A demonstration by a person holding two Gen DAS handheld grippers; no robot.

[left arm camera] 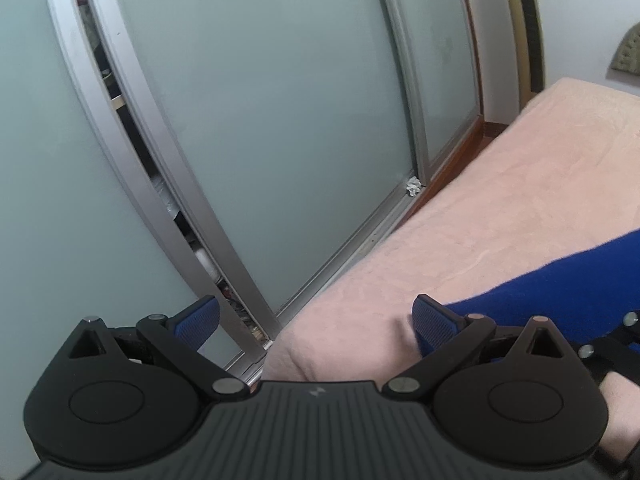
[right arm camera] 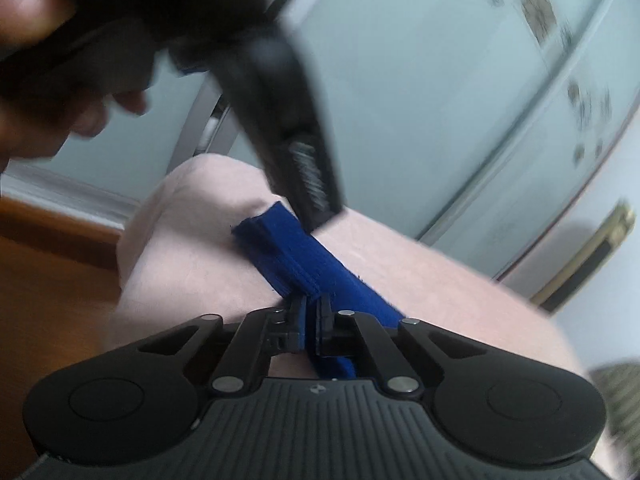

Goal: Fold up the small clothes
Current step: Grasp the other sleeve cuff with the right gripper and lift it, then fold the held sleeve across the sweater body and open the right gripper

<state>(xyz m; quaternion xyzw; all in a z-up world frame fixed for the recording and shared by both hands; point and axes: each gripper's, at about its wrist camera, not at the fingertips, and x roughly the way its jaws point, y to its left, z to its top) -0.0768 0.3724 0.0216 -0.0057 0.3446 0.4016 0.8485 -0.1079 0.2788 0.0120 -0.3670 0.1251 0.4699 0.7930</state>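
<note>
A dark blue cloth (right arm camera: 288, 248), folded into a thick narrow strip, lies across the pink bed cover (right arm camera: 192, 256). My right gripper (right arm camera: 313, 308) is shut on the near end of this strip, and blue fabric shows between its pads. In the left wrist view the same blue cloth (left arm camera: 560, 288) lies at the right. My left gripper (left arm camera: 316, 316) stands open over the bed's edge, and its right finger (left arm camera: 434, 320) is just beside the cloth with nothing between the pads. The left gripper's black body (right arm camera: 296, 152) looms blurred above the cloth in the right wrist view.
Frosted sliding wardrobe doors (left arm camera: 240, 120) run close along the bed's left side, with a narrow strip of wood floor (left arm camera: 460, 160) between. A crumpled scrap (left arm camera: 413, 187) lies in the door track. A tall gold-trimmed unit (left arm camera: 524, 28) stands far right. A hand (left arm camera: 620, 404) shows at the edge.
</note>
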